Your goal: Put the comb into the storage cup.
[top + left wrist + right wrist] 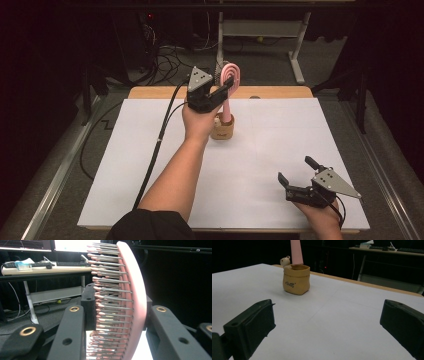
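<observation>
White surface (260, 165) under my rig, w/ a wooden edge showing at the far side. My left gripper (227, 89) is raised above it, jaws pinched on the head of a pink hairbrush (230, 80): in the left gripper view the brush head (133, 302) sits edge-on between the two black jaws, one pad against the bristle side, the other against the smooth back, metal pins w/ pink tips running toward the left jaw. The brush stands about upright, handle pointing down from the gripper into a small tan cup (223, 129) just below and right beside the left hand. From the right gripper view that cup (296, 280) is ahead and left of the jaws, well apart from them, pink handle (296, 252) rising from its mouth, a little bear figure (285, 261) on its rim. My right gripper (296, 172) rests low at the near right of the surface, jaws spread wide, nothing between them.
</observation>
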The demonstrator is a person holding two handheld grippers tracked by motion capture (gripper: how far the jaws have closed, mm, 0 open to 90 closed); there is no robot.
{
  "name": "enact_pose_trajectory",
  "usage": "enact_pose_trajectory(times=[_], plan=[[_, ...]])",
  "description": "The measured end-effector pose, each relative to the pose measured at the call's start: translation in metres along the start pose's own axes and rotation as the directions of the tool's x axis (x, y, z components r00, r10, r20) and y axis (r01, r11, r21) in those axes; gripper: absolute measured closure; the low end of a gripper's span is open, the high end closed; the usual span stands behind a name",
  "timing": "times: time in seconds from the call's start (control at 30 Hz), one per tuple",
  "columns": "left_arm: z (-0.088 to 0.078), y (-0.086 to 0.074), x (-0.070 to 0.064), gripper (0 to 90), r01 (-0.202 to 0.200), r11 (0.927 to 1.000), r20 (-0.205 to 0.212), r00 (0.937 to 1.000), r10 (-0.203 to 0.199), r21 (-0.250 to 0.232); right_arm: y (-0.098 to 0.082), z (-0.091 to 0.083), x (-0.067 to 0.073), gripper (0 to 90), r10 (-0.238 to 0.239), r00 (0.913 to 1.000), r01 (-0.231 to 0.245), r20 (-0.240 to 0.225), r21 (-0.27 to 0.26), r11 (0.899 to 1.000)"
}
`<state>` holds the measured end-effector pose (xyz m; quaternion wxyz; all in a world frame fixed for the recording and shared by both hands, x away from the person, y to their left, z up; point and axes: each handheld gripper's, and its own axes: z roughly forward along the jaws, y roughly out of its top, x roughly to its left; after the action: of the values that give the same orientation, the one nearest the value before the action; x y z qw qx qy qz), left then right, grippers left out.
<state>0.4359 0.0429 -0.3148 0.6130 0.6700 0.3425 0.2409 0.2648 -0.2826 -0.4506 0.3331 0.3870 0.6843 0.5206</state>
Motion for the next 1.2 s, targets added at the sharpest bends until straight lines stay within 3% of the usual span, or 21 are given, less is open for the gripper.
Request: enact_pose_trajectory(times=[0.37, 0.57, 0.8, 1.2], plan=[[0.006, -0.006, 0.001, 63.8, -0.003, 0.9999, -0.014, 0.9999, 0.003, 0.016, 0.000, 0.000, -0.001, 0.2, -0.001, 1.0000, 0.001, -0.003, -0.006, 1.000], [0.010, -0.015, 0.004, 63.8, 0.027, 0.9993, -0.019, 0.9995, -0.027, 0.026, 0.000, 0.000, -0.001, 0.2, 0.003, 1.0000, -0.003, -0.001, -0.004, 1.000], [0.015, -0.025, 0.003, 63.7, 0.024, 0.9983, -0.026, 0.9994, -0.023, 0.053, 0.000, 0.000, -0.001, 0.2, 0.006, 1.0000, -0.006, -0.003, -0.006, 1.000], [0.018, -0.039, 0.006, 63.7, 0.047, 0.9974, -0.030, 0.9985, -0.046, 0.054, 0.000, 0.000, -0.001, 0.2, 0.001, 1.0000, -0.001, -0.004, -0.005, 1.000]])
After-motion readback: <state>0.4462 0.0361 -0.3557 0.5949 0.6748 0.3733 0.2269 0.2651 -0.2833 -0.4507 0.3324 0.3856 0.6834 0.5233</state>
